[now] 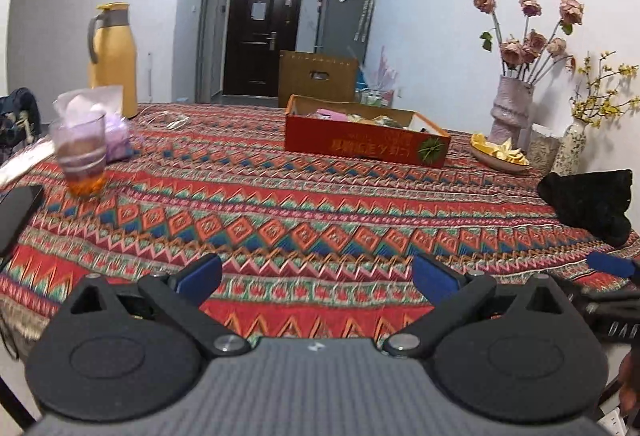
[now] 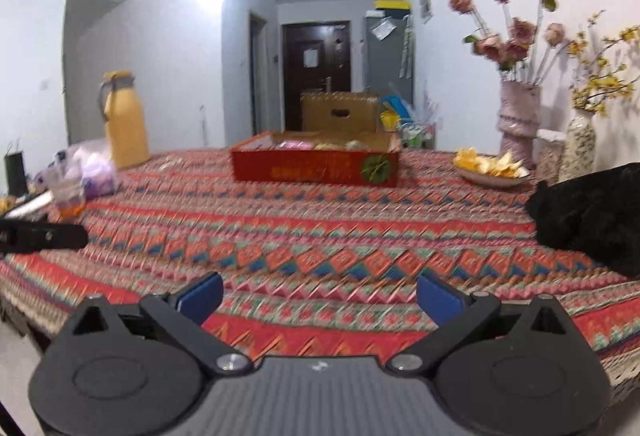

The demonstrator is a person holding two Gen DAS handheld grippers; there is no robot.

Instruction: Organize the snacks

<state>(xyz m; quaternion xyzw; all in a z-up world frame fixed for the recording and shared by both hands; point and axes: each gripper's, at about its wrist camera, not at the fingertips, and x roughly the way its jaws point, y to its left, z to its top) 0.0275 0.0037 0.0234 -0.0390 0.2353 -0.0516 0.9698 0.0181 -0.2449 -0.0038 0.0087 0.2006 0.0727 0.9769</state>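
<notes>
While the left gripper [image 1: 318, 278] hangs near the table's edge, fingers apart and empty, snacks already lie in the red box [image 1: 366, 140] far across the cloth. From the right wrist, the right gripper [image 2: 320, 296] likewise gapes empty; the red box [image 2: 316, 166] sits far, so little seems left.

- The box [image 1: 366, 140] sits on the table [image 1: 280, 212], toward its far side, with what appear to be snacks [image 1: 360, 117] lying inside it.
- A plate of peels [image 1: 498, 155] lies right of the box, in front of the tall vase [image 1: 510, 112].
- A smaller vase [image 1: 573, 146] stands right of the tall one.
- The jug [image 1: 112, 56] stands at the far left.
- A glass [image 1: 82, 152] sits nearer, left of the box.
- A dark cloth [image 1: 592, 204] lies at the right edge.
</notes>
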